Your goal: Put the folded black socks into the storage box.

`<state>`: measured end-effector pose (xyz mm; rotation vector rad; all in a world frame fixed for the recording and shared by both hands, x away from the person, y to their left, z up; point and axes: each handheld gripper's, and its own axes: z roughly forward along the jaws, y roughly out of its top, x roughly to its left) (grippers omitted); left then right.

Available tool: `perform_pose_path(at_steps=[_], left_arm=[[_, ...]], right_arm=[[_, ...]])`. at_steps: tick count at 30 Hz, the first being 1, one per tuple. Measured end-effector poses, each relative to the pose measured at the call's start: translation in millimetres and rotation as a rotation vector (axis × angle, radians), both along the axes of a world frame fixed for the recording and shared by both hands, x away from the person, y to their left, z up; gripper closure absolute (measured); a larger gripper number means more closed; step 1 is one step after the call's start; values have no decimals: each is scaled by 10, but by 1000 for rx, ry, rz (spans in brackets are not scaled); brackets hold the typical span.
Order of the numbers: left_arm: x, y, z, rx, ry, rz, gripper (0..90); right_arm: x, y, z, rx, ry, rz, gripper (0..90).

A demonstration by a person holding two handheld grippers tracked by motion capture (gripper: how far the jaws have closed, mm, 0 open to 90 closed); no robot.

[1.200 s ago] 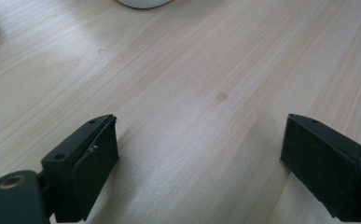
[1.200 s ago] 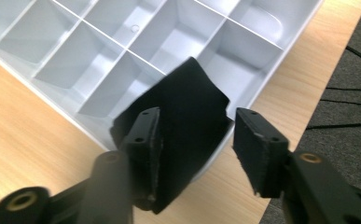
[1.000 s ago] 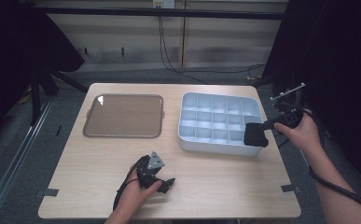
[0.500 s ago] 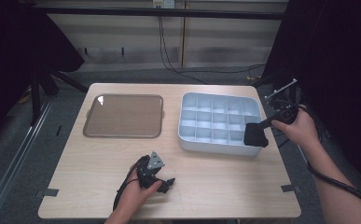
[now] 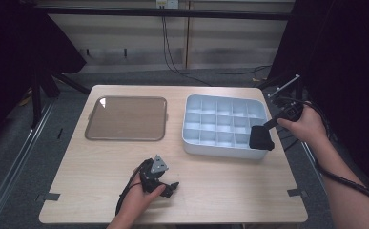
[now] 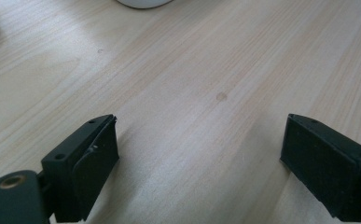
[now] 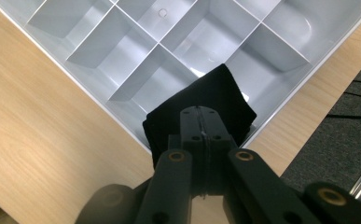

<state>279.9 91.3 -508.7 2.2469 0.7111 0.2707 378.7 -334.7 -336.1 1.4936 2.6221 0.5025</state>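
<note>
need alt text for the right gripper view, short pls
The right gripper, jaws shut, holds a folded black cloth over the near corner of a pale grey divided tray, whose visible compartments look empty. The tray sits on a light wooden table.

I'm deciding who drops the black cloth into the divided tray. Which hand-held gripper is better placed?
The right hand-held gripper. Its jaws are shut on the black cloth, held over the tray's near right corner. The left hand-held gripper sits open and empty, low over the table, away from the tray.
</note>
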Motion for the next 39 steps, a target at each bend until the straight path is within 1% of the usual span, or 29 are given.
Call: perform_pose_path(at_steps=[2, 3, 5, 7, 11, 13, 20, 24, 26, 27, 32, 39], left_arm=[[0, 0, 0, -1, 0, 0, 103], [0, 0, 0, 0, 0, 0, 103], [0, 0, 0, 0, 0, 0, 103], [0, 0, 0, -1, 0, 0, 103], [0, 0, 0, 0, 0, 0, 103], [0, 0, 0, 0, 0, 0, 103], [0, 0, -1, -1, 0, 0, 103], [0, 0, 0, 0, 0, 0, 103], [0, 0, 0, 0, 0, 0, 103], [0, 0, 0, 0, 0, 0, 103], [0, -1, -2, -2, -2, 1, 103], [0, -1, -2, -2, -2, 1, 103]], right_arm=[[9, 18, 15, -15, 9, 8, 900], [14, 25, 20, -18, 4, 10, 900], [29, 34, 29, -25, 9, 17, 900], [37, 49, 30, -37, 19, 12, 900], [60, 77, 10, -49, 19, 19, 900], [77, 79, -17, -58, 23, 25, 900], [118, 80, -144, -77, 49, 19, 900], [133, 84, -198, -87, 55, 15, 900], [137, 96, -217, -86, 56, 13, 900], [141, 101, -231, -88, 55, 21, 900], [164, 138, -295, -104, 58, 25, 900], [213, 169, -330, -110, 53, 27, 900]])
